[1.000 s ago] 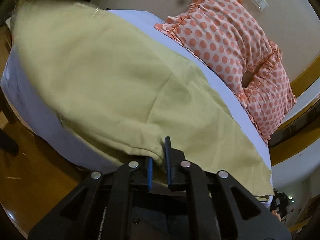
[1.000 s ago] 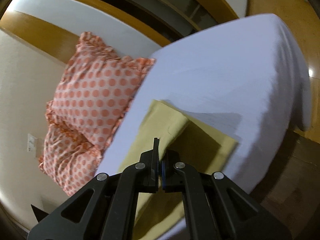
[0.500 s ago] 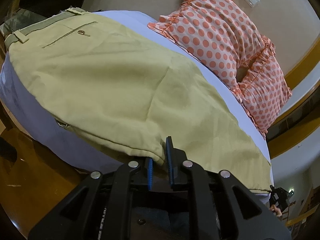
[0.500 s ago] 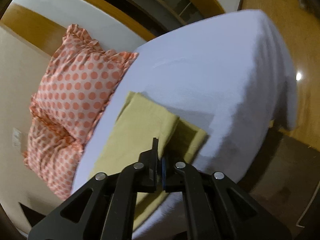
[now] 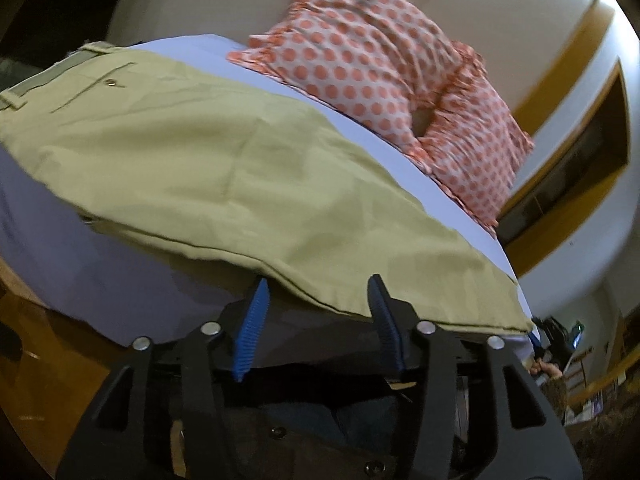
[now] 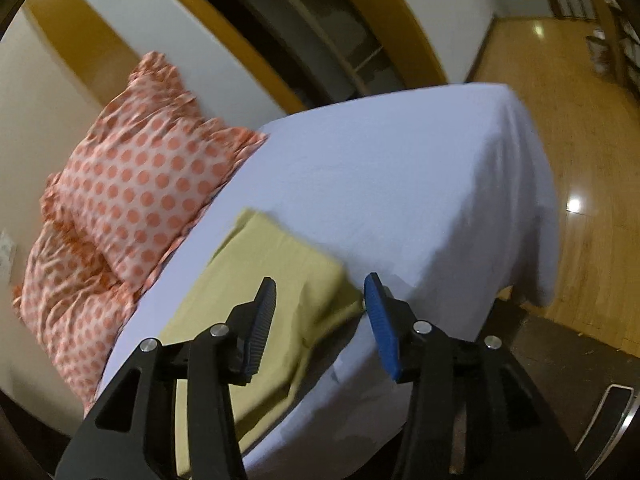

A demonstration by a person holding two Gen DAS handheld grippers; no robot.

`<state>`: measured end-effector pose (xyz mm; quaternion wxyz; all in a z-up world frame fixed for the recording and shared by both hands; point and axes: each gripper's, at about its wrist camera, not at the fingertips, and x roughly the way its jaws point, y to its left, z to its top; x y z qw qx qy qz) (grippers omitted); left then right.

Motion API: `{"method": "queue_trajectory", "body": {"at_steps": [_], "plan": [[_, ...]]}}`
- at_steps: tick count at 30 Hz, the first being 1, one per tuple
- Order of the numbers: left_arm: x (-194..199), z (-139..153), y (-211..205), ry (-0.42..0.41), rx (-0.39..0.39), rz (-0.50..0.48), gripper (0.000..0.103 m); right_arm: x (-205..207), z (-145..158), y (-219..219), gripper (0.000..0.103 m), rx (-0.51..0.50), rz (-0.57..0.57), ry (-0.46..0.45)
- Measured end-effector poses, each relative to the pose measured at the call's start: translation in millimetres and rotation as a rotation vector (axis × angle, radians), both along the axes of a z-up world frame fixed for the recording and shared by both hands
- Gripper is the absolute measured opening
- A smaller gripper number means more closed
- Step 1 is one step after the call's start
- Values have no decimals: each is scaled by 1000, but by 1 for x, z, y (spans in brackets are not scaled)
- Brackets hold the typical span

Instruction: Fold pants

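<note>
Khaki pants (image 5: 224, 168) lie flat along the near side of a bed with a white sheet (image 5: 60, 256), the waistband and back pocket at the far left. My left gripper (image 5: 318, 286) is open, its jaws spread at the pants' near long edge, holding nothing. In the right wrist view the leg end of the pants (image 6: 272, 280) lies on the sheet (image 6: 400, 184). My right gripper (image 6: 320, 286) is open, its jaws apart over the hem corner, holding nothing.
Two orange polka-dot pillows (image 5: 380, 60) lean against the wall behind the pants; they also show in the right wrist view (image 6: 132, 184). Wooden floor (image 6: 592, 160) surrounds the bed. The bed's near edge drops off just in front of both grippers.
Both grippers were shut on the pants' edge and have opened, letting the fabric go. The pants now rest flat on the bed.
</note>
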<state>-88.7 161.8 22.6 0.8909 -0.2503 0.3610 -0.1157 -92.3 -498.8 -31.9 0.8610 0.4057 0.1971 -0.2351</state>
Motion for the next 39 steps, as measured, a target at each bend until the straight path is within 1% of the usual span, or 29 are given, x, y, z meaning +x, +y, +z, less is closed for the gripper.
{"method": "queue_trajectory", "body": {"at_steps": [1,4,5,6,8,9,10,11,13,14,15,16,17,19,20,21,22,23,24,25,26,27,28,30,33,36,39], "plan": [[0,0,-2,-5,-4,-8,54,0,-2,5,37,15,18,-10],[0,-2,-4,-15,-27,-18,58,1,-6,15,28,43,50,-35],[-1,-3,-3,-16,-35,-21,58,5,-7,17,13,37,69,-32],[-2,-4,-2,-15,-42,-25,58,11,-8,17,6,36,82,-26],[-4,-6,1,-20,-51,-25,58,20,-6,20,6,14,103,-44],[-6,-6,4,-21,-55,-18,61,27,2,25,6,-18,119,-59],[-8,-7,8,-25,-64,-5,66,34,11,32,6,-36,142,-87],[-11,-8,12,-29,-74,14,68,40,18,39,6,-47,166,-112],[-15,-10,21,-35,-89,55,76,63,42,68,6,-81,271,-175],[-17,-11,25,-35,-95,76,78,79,55,92,6,-87,361,-214],[-20,-13,29,-33,-102,100,81,90,62,109,6,-86,419,-234],[-21,-14,32,-33,-104,112,82,103,69,135,6,-85,505,-257],[-23,-16,34,-32,-104,122,83,119,75,172,6,-74,627,-281],[-24,-18,35,-23,-86,146,86,138,73,230,6,-56,807,-281],[-25,-19,36,-22,-78,153,87,148,66,277,6,-63,951,-238],[-25,-21,36,-25,-78,154,88,152,59,306,7,-77,1048,-187],[-26,-22,37,-27,-79,152,88,155,48,340,8,-102,1165,-106],[-25,-22,37,-26,-77,148,89,155,37,367,11,-134,1245,-35],[-25,-23,36,-27,-75,138,90,149,23,392,20,-184,1306,35],[-24,-25,35,-26,-72,123,91,144,17,399,37,-195,1317,48],[-21,-27,33,-23,-72,108,92,139,16,399,46,-191,1312,36],[-18,-28,31,-18,-71,93,92,136,17,396,61,-183,1299,16],[-14,-30,27,-13,-65,82,92,133,21,391,72,-183,1274,-6],[-7,-31,22,-18,-71,66,92,128,30,378,78,-198,1217,-43],[2,-28,17,-34,-80,60,93,130,38,363,80,-182,1172,-62],[11,-27,16,-22,-76,95,93,129,36,356,80,-160,1153,-58],[18,-29,24,4,-95,146,92,140,34,361,80,-133,1164,-45]]}}
